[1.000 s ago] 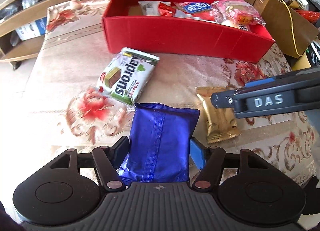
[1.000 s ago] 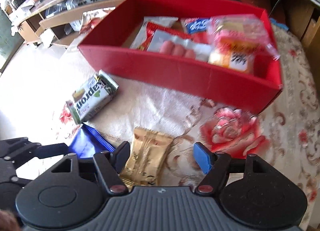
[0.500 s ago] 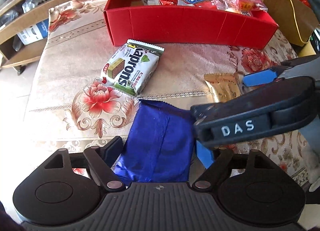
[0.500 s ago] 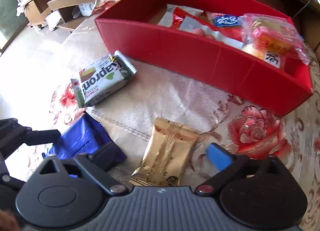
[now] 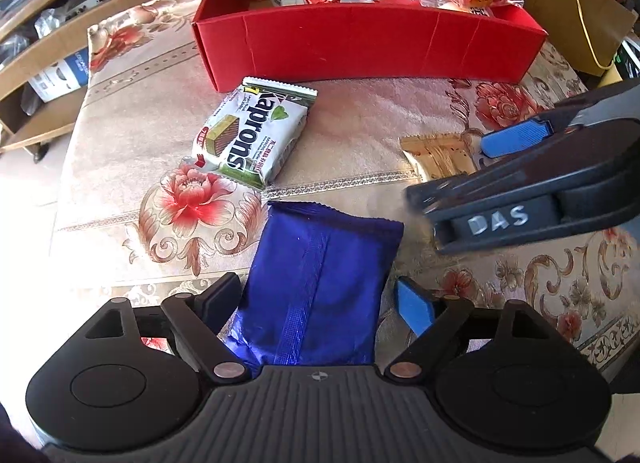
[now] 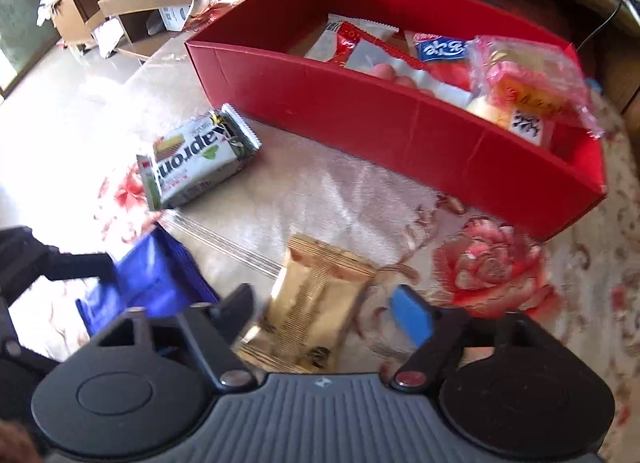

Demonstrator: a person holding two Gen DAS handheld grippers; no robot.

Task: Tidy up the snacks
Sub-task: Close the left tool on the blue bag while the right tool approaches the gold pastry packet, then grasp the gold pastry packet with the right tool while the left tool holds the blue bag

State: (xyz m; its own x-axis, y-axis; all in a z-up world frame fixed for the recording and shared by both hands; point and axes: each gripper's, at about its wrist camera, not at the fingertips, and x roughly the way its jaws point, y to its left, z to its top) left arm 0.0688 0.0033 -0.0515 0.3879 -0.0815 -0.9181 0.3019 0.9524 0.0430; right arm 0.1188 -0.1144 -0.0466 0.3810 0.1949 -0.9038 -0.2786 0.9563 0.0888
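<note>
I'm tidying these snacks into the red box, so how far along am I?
Done: several packets already lie in the red box. In hand: nothing gripped yet; the left gripper is opening around the blue packet, and the right gripper is closing around the gold packet. Left: those two and the green wafer pack on the cloth.

The left gripper (image 5: 320, 299) points steeply down. Its jaws are opening, with a blue packet (image 5: 320, 283) between them, not squeezed. The right gripper (image 6: 324, 311) points steeply down too, just beside the left one. Its jaws are closing around a gold packet (image 6: 312, 315).
</note>
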